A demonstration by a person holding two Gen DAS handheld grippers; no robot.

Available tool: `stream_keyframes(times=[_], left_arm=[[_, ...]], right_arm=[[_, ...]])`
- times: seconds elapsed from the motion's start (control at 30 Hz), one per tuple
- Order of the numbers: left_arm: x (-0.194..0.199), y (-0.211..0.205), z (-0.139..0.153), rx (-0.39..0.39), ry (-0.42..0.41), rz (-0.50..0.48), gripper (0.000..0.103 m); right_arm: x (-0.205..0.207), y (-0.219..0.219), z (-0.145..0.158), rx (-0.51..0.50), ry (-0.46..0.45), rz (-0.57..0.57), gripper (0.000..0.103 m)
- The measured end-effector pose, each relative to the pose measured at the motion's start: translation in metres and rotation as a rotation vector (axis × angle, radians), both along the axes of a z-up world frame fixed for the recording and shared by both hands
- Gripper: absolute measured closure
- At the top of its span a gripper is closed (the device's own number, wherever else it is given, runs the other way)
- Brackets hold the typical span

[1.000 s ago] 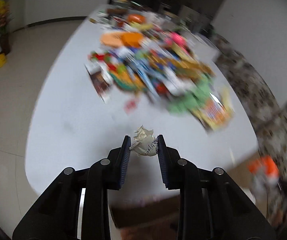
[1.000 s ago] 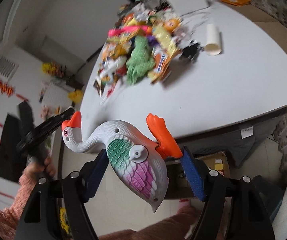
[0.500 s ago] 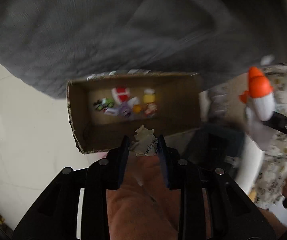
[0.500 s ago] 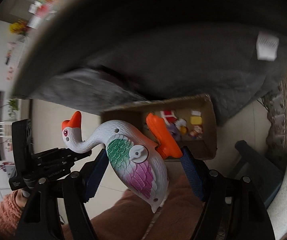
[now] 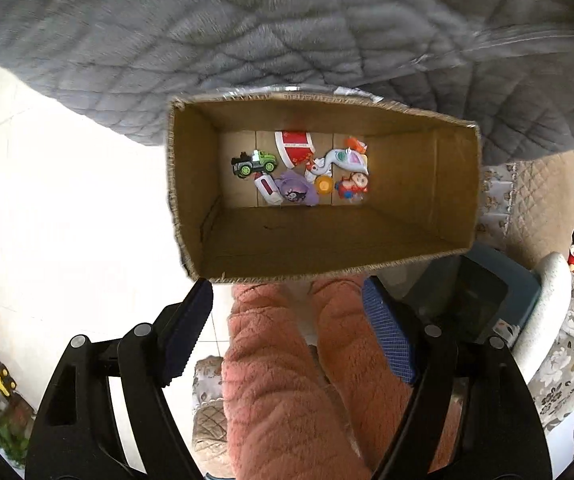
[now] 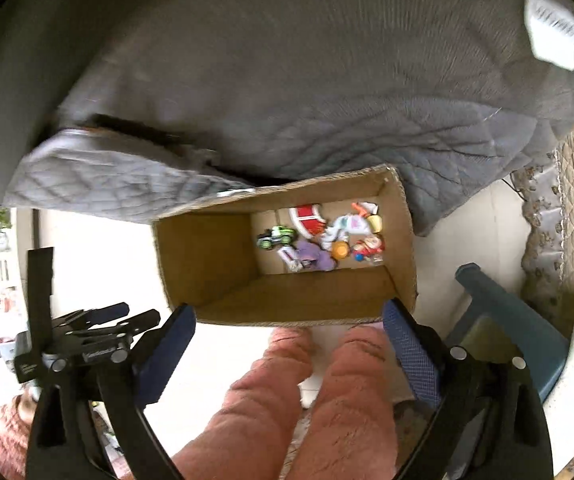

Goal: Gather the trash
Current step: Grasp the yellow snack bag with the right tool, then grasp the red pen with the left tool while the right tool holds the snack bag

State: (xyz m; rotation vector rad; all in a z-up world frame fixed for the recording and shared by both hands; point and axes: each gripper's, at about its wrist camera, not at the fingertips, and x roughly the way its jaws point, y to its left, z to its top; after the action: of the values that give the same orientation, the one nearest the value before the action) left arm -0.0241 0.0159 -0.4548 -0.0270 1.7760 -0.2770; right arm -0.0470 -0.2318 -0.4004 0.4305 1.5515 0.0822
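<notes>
I hold both tongs, left (image 5: 287, 336) and right (image 6: 289, 348), over the box (image 5: 191, 184); their jaws have just opened wide, empty. The swan (image 5: 341, 160) lies inside among toys, dropped there as collected trash

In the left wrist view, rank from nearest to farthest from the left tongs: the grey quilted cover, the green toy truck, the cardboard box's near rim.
1. Cardboard box's near rim, just beyond the left tongs.
2. Green toy truck, on the box floor, left.
3. Grey quilted cover, beyond the box.

Brown cardboard box (image 5: 319, 240), grey quilted cover (image 5: 247, 32), green toy car (image 5: 255, 164).
</notes>
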Motion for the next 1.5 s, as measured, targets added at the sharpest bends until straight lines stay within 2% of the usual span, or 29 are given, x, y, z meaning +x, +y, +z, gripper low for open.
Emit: stream_keyframes(times=[0.13, 0.23, 0.37, 0.47, 0.6, 0.63, 0.67, 0.7, 0.77, 0.83, 0.93, 1.0, 1.2, 1.3, 1.5], left_arm=[[-0.009, 0.009, 0.057, -0.051, -0.086, -0.006, 0.028], [-0.016, 0.017, 0.099, -0.091, -0.163, 0.014, 0.028], [-0.020, 0.028, 0.144, -0.122, -0.251, 0.059, 0.028], [-0.018, 0.030, 0.167, -0.128, -0.305, 0.069, 0.028], [-0.019, 0.033, 0.188, -0.120, -0.355, 0.068, 0.028], [-0.020, 0.035, 0.191, -0.121, -0.361, 0.073, 0.028], [-0.021, 0.037, 0.192, -0.119, -0.362, 0.076, 0.028], [-0.023, 0.039, 0.191, -0.113, -0.362, 0.082, 0.028], [-0.026, 0.045, 0.191, -0.112, -0.354, 0.101, 0.028], [-0.028, 0.052, 0.191, -0.104, -0.355, 0.121, 0.028], [-0.025, 0.062, 0.197, -0.106, -0.376, 0.157, 0.028], [-0.019, 0.064, 0.202, -0.109, -0.391, 0.166, 0.028], [0.012, 0.055, 0.223, -0.114, -0.467, 0.136, 0.028], [0.037, 0.045, 0.242, -0.108, -0.544, 0.083, 0.028], [0.124, 0.031, 0.265, -0.107, -0.674, 0.031, 0.028]], right_arm=[[-0.005, 0.003, 0.056, 0.057, -0.077, 0.022, 0.010], [0.000, -0.005, 0.109, 0.103, -0.183, 0.014, 0.010], [0.029, -0.030, 0.176, 0.206, -0.360, -0.096, 0.009], [0.070, -0.048, 0.199, 0.301, -0.427, -0.204, 0.009], [0.132, -0.063, 0.198, 0.322, -0.442, -0.361, 0.010], [0.145, -0.066, 0.193, 0.323, -0.424, -0.395, 0.018], [0.162, -0.068, 0.184, 0.308, -0.392, -0.435, 0.038], [0.171, -0.071, 0.179, 0.305, -0.370, -0.453, 0.050], [0.184, -0.071, 0.174, 0.322, -0.344, -0.449, 0.092], [0.180, -0.069, 0.183, 0.340, -0.372, -0.426, 0.097], [0.150, -0.070, 0.209, 0.326, -0.459, -0.350, 0.098], [0.128, -0.073, 0.217, 0.310, -0.473, -0.341, 0.098], [0.065, -0.110, 0.227, 0.358, -0.511, -0.416, 0.098], [0.040, -0.118, 0.234, 0.375, -0.519, -0.437, 0.098], [-0.007, -0.116, 0.238, 0.381, -0.513, -0.462, 0.095]])
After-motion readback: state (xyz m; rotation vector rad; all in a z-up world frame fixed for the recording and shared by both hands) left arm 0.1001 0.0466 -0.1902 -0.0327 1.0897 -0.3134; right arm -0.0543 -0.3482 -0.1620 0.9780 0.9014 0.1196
